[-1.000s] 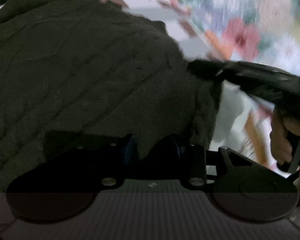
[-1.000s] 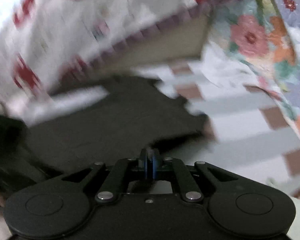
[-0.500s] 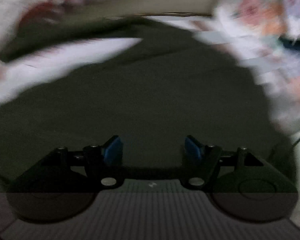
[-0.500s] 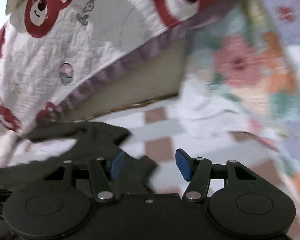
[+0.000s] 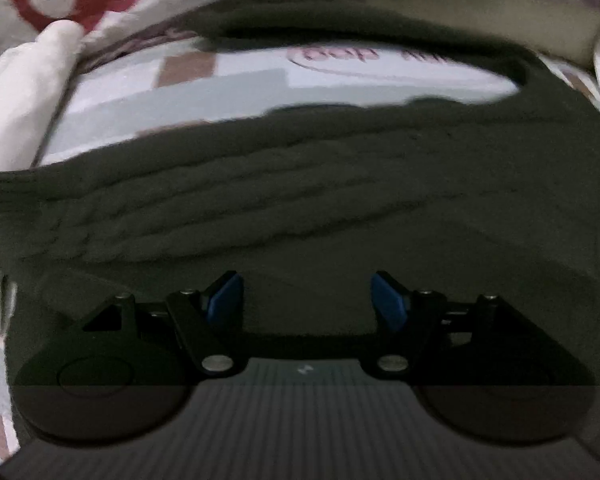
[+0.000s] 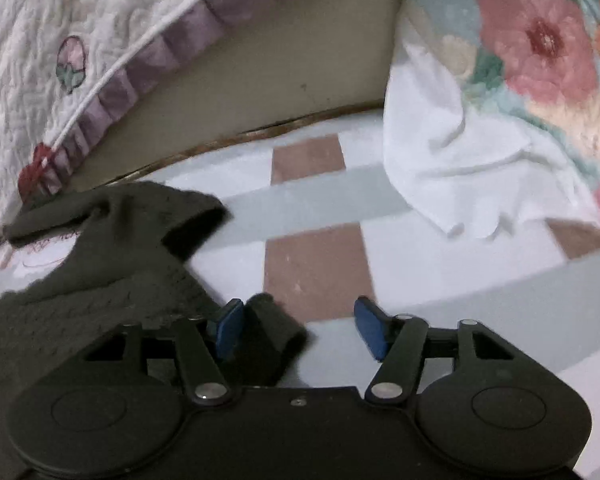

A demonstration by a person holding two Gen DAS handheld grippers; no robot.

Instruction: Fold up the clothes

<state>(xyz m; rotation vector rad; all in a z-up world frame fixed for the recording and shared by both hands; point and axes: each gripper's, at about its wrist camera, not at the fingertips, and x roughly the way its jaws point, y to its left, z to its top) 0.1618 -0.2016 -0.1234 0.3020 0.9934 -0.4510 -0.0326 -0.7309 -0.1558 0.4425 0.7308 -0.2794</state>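
Both jaws have just opened, empty, left gripper over the dark cable-knit sweater, right gripper at its cuff; regrip matching corners squarely for an even fold.

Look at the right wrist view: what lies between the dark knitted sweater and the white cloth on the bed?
Only bare checked bedsheet. In the right wrist view, no object sits between the dark sweater and the white cloth.

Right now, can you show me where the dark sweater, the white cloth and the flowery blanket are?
dark sweater (image 5: 320, 208), left wrist view, on its ribbed knit middle.
white cloth (image 6: 460, 152), right wrist view, on its crumpled middle.
flowery blanket (image 6: 540, 40), right wrist view, on the pink flower.
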